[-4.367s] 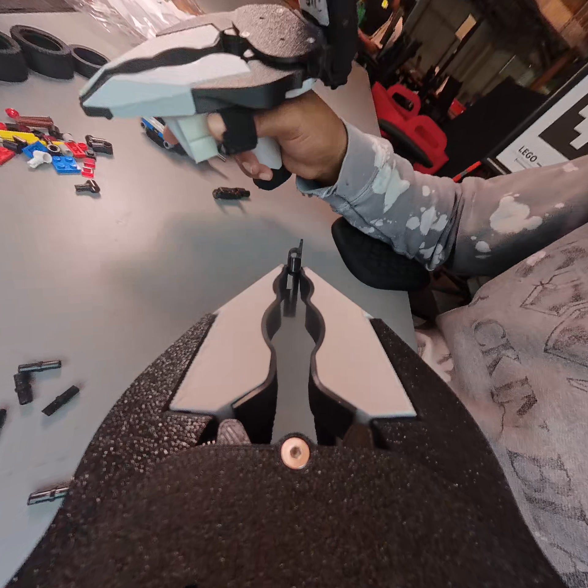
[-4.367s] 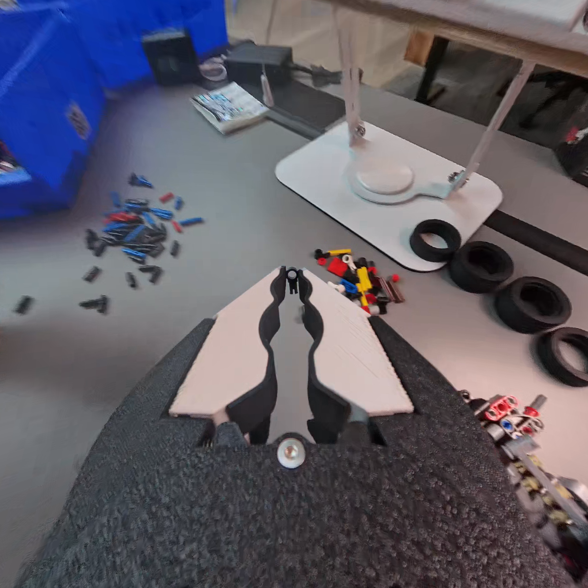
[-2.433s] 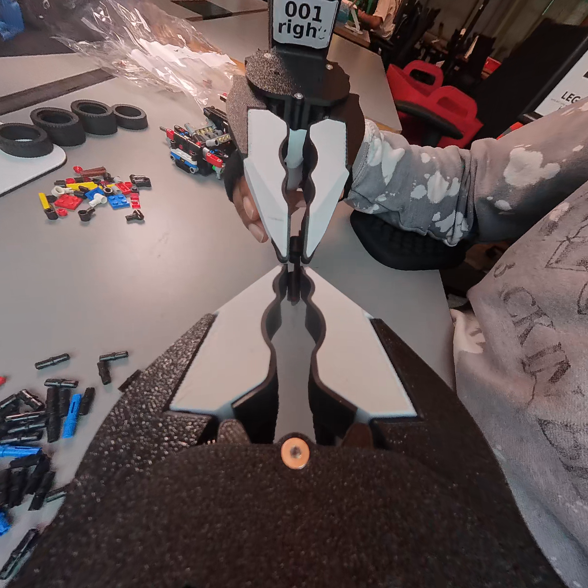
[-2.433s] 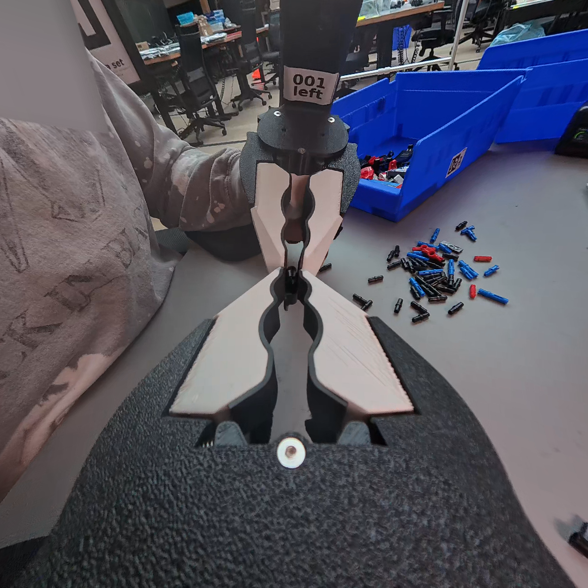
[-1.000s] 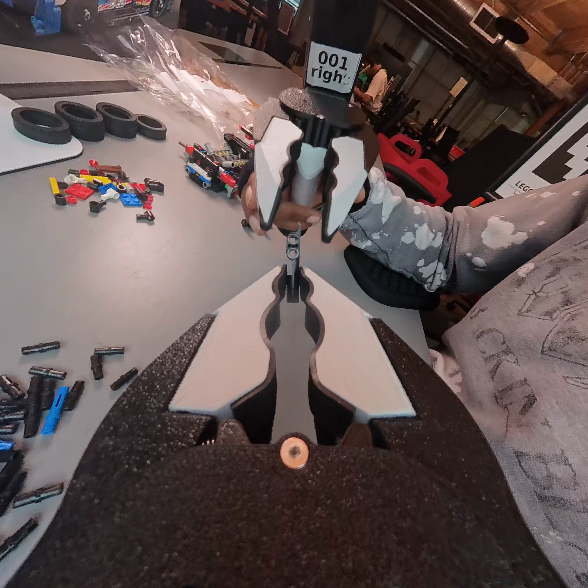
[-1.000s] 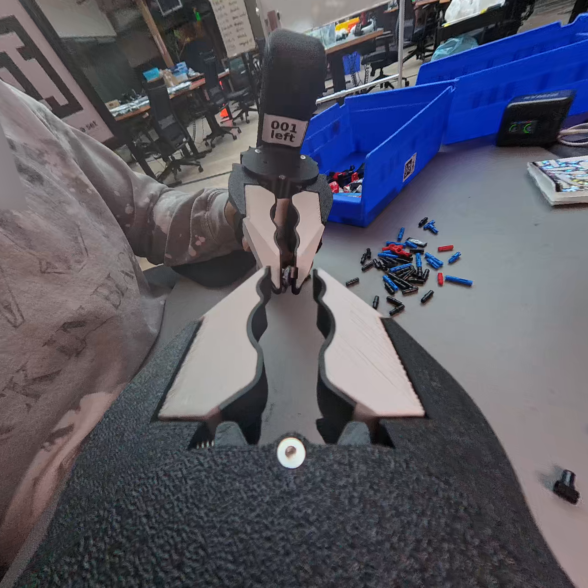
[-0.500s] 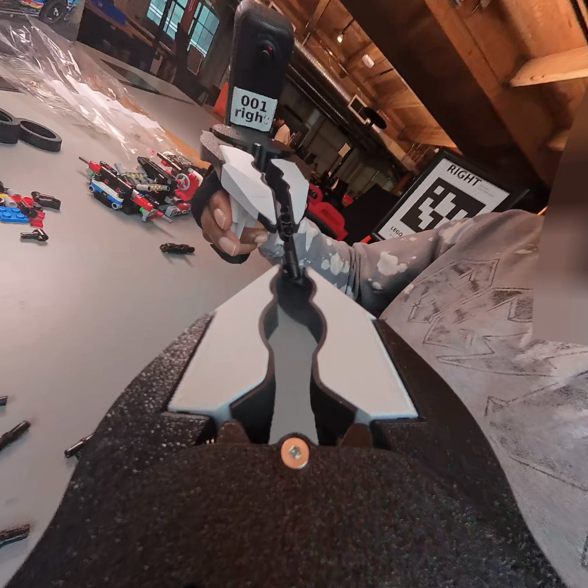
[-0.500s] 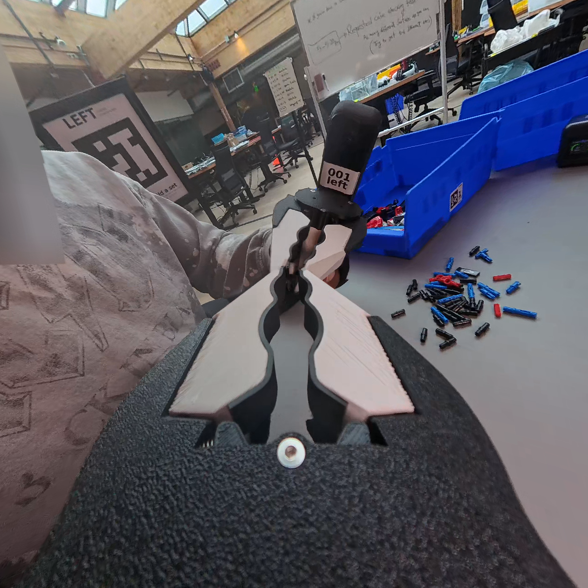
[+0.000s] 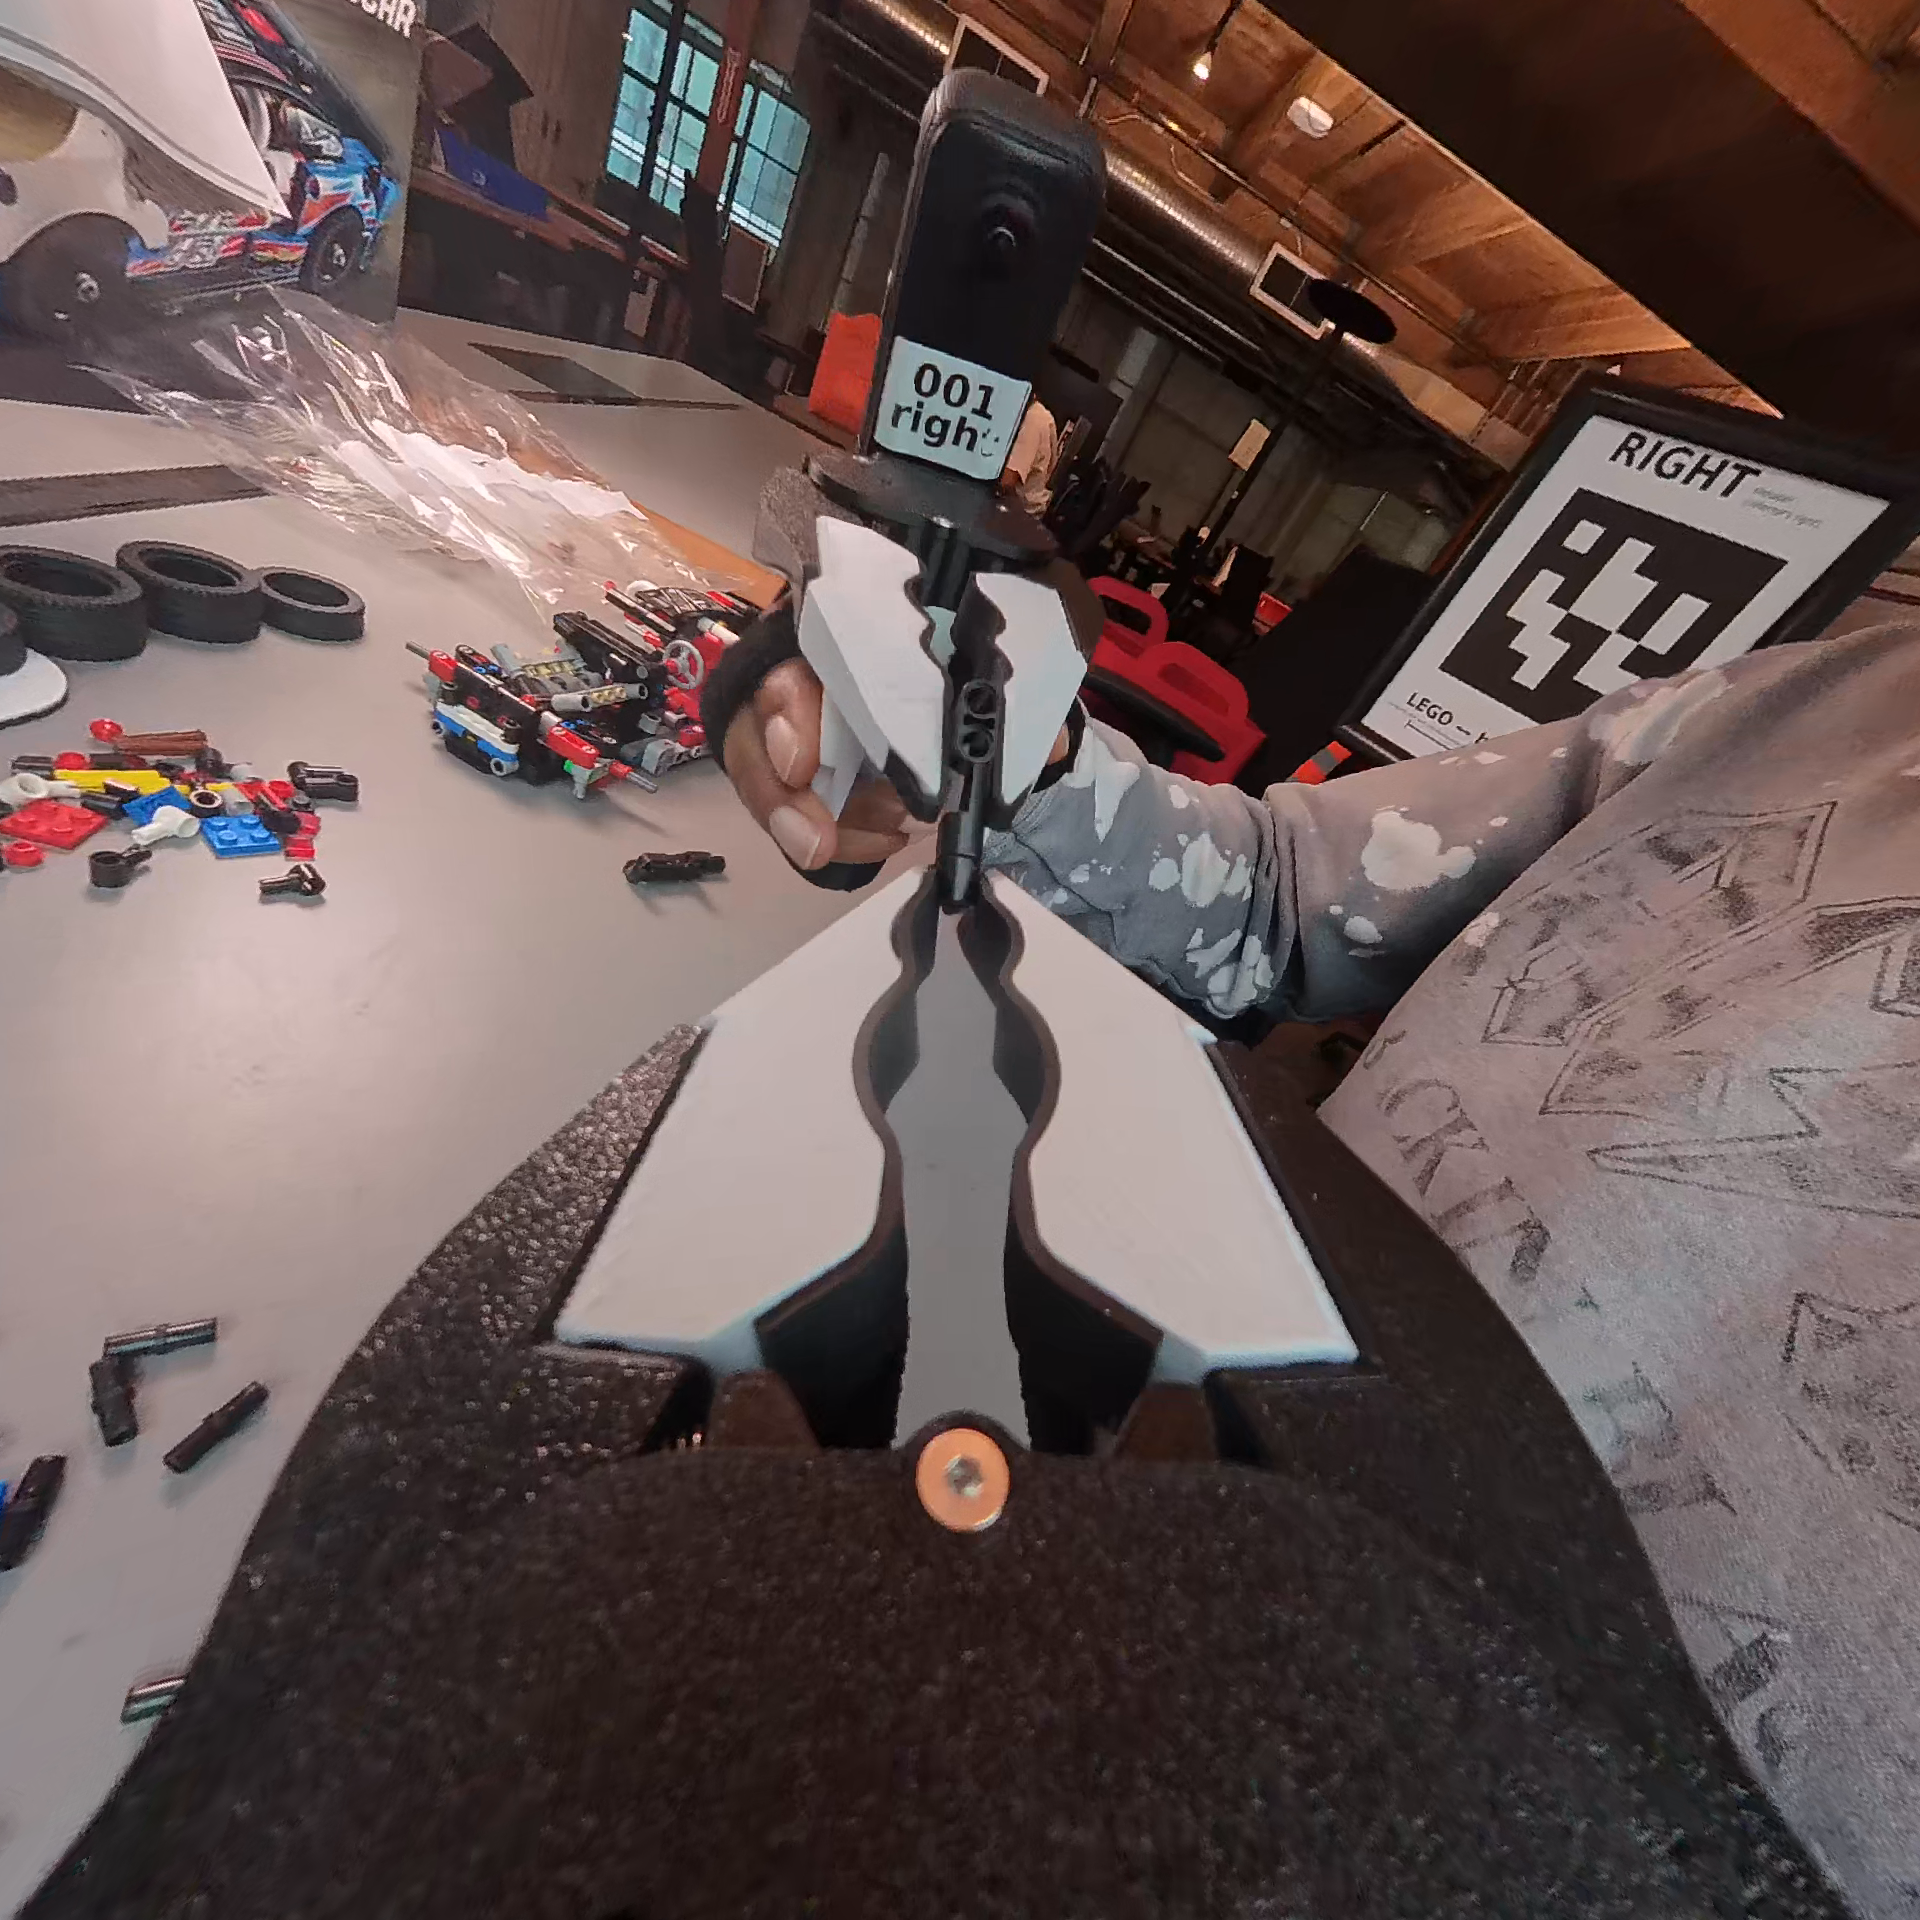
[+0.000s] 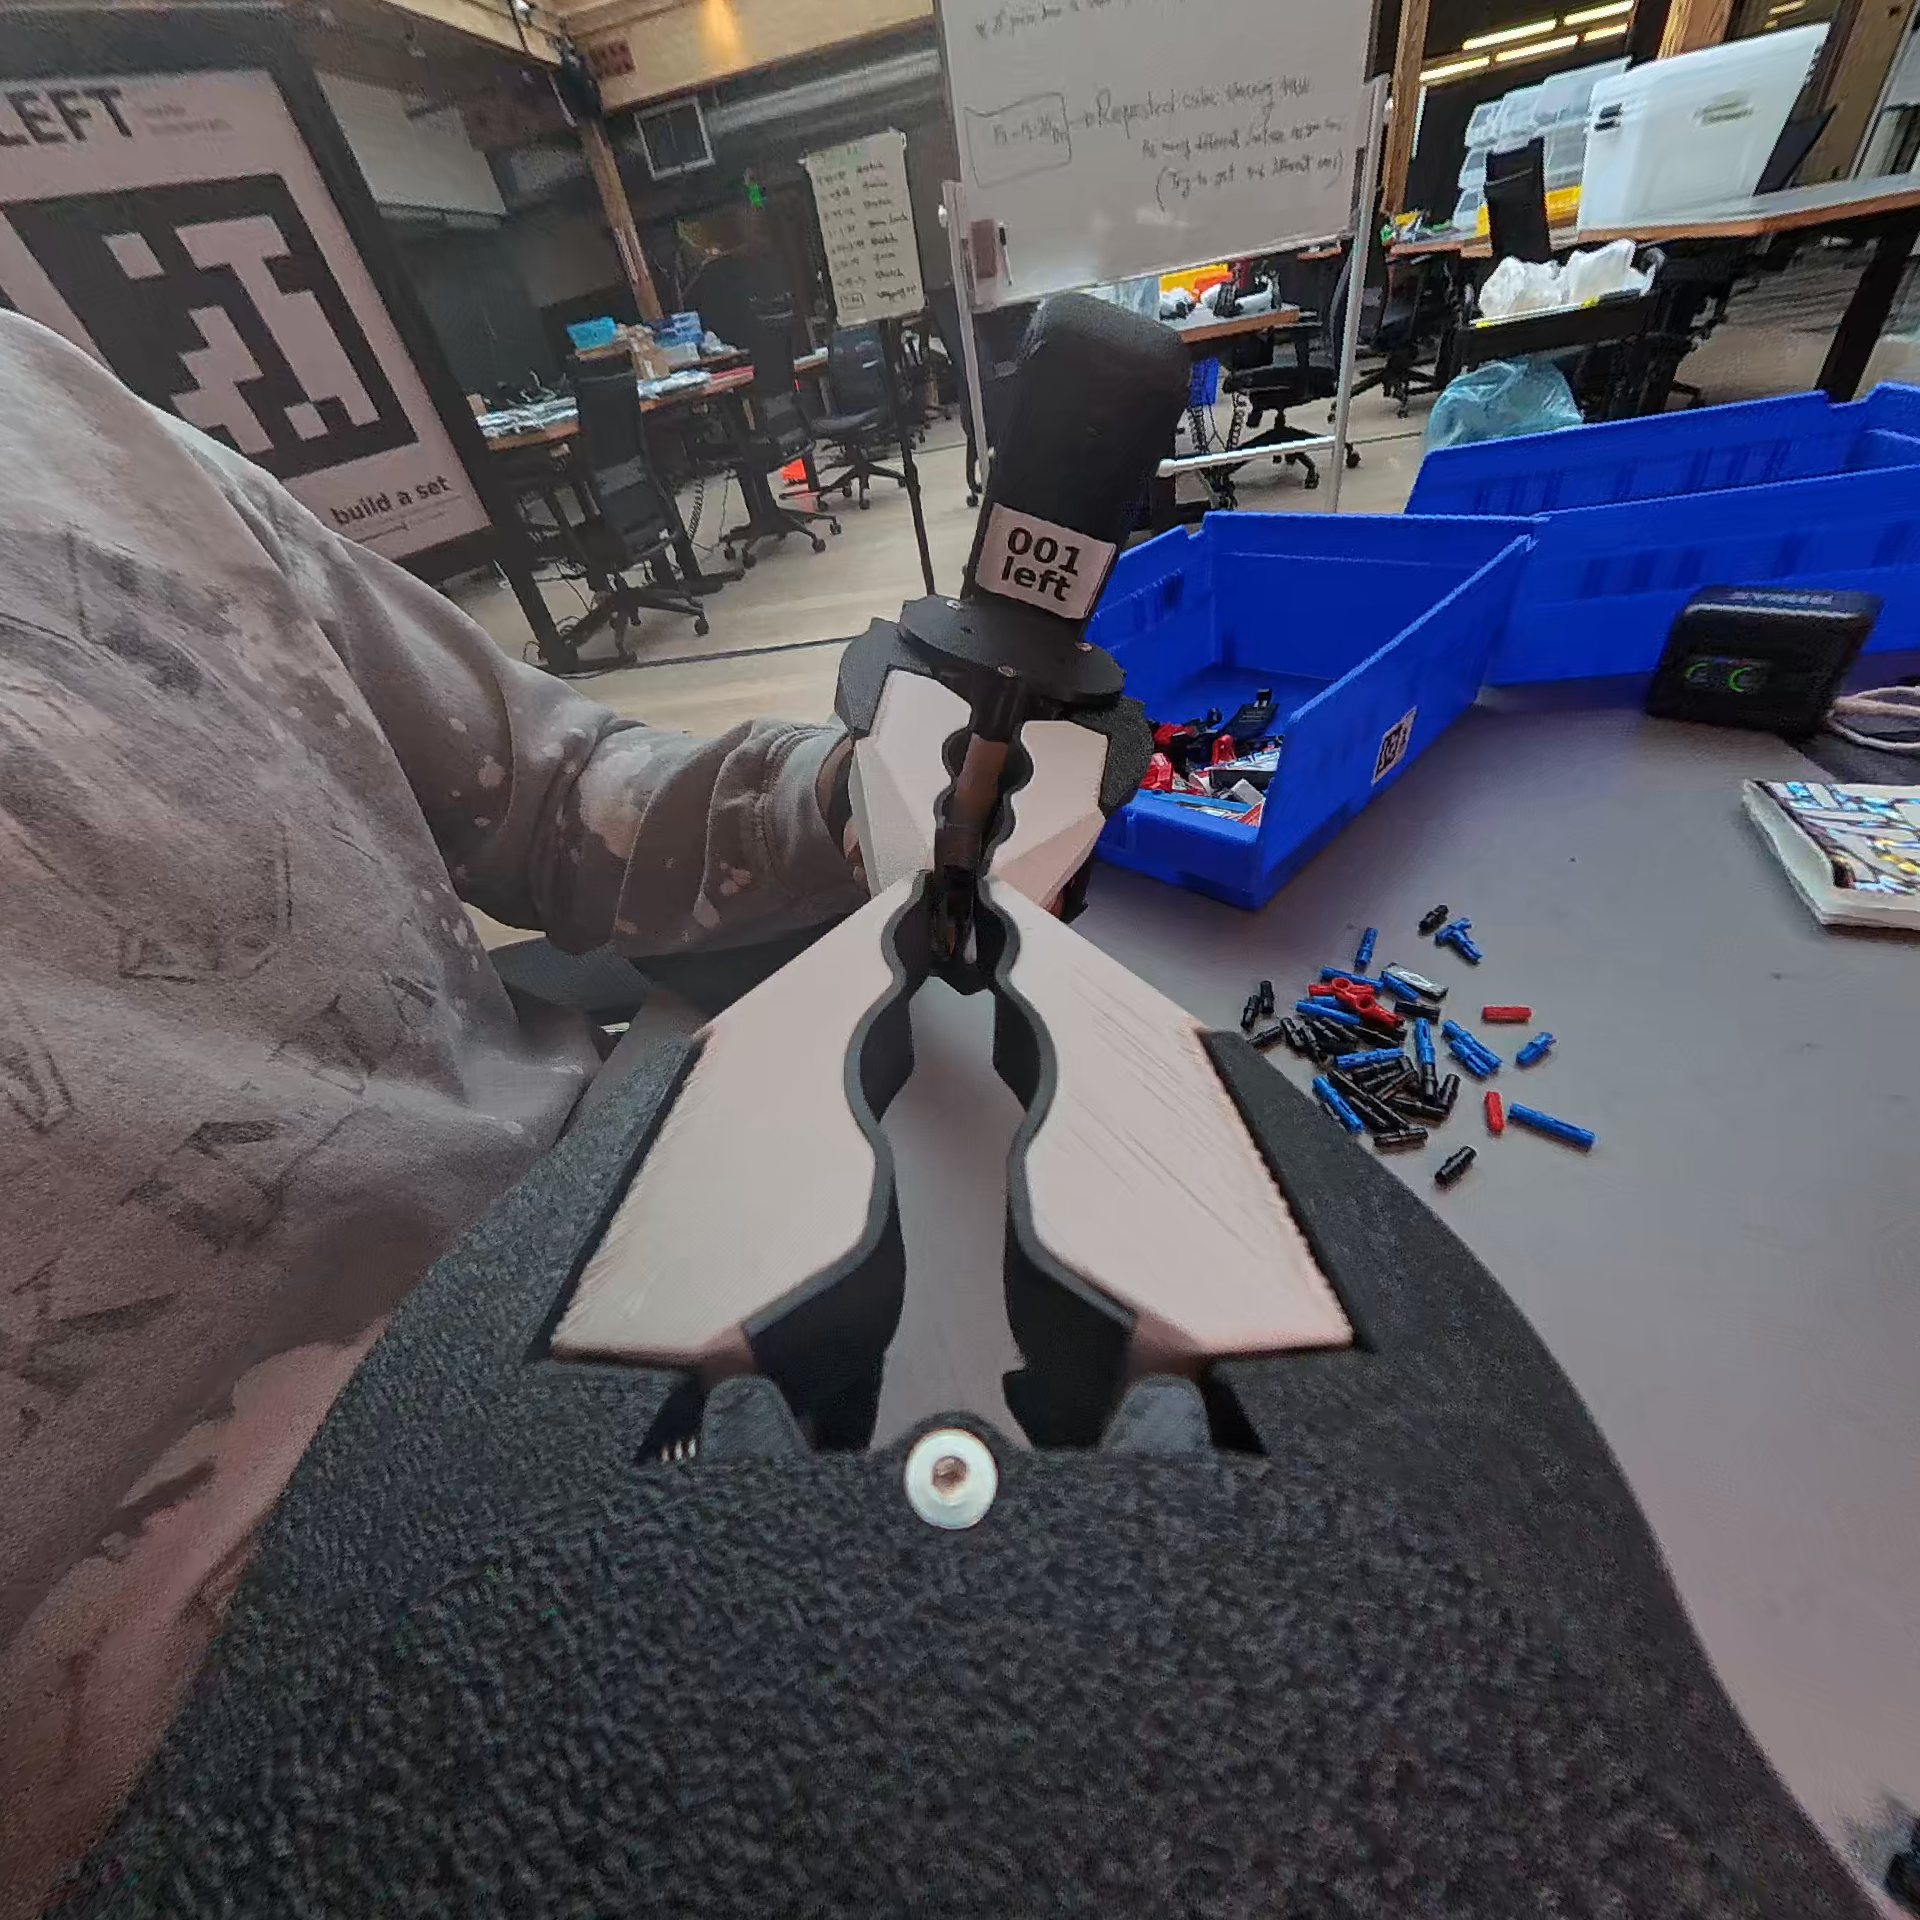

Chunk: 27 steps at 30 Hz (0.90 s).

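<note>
In the left wrist view my left gripper is shut on the lower end of a slim black pin-and-connector piece, which stands up from its tips. My right gripper faces it tip to tip, held in a hand, with its fingers around the upper part of the same piece. In the right wrist view my right gripper is shut on the black piece, and the left gripper meets it from the far side. Both are held in the air above the grey table, close to the person's body.
On the left wrist view's side lie black tyres, a partly built model car, a heap of coloured bricks, a black connector and loose black pins. The right wrist view shows blue bins, a pile of pins and a booklet. My left and right fingertips are right by each other. Left tips and right tips are each some 30 cm from the partly built model car.
The right gripper, open a second ago, has shut on the black piece held by the left gripper. Both grippers have tilted upward while staying tip to tip.
</note>
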### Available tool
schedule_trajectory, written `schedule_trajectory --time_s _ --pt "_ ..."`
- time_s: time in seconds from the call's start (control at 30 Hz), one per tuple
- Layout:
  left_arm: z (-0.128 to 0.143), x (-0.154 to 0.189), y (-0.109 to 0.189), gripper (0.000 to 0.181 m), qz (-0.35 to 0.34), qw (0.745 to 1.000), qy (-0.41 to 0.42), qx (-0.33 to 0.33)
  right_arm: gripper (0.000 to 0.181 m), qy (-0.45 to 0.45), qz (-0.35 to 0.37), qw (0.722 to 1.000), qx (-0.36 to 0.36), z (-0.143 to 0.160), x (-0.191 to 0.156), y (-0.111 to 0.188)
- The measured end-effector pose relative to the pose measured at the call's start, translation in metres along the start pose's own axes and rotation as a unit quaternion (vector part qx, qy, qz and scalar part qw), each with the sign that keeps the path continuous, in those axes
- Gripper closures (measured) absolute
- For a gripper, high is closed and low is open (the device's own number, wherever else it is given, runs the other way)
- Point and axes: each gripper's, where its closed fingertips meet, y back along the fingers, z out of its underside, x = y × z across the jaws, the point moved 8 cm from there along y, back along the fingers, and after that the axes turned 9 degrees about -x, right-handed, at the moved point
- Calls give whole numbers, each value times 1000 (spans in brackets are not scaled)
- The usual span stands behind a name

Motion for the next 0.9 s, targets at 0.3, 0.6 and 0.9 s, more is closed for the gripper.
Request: schedule_trajectory --time_s 0.3,0.6,0.9 --pt "-3 -7 25 178 -33 999 7 32 176 8 22 976 215 -37 7 83" --pt "-11 17 20 177 -32 984 -157 72 175 25 13 988 152 -27 -11 69" --pt "-7 20 26 177 -93 969 -222 52 174 -10 -20 988 151 -5 -17 44"
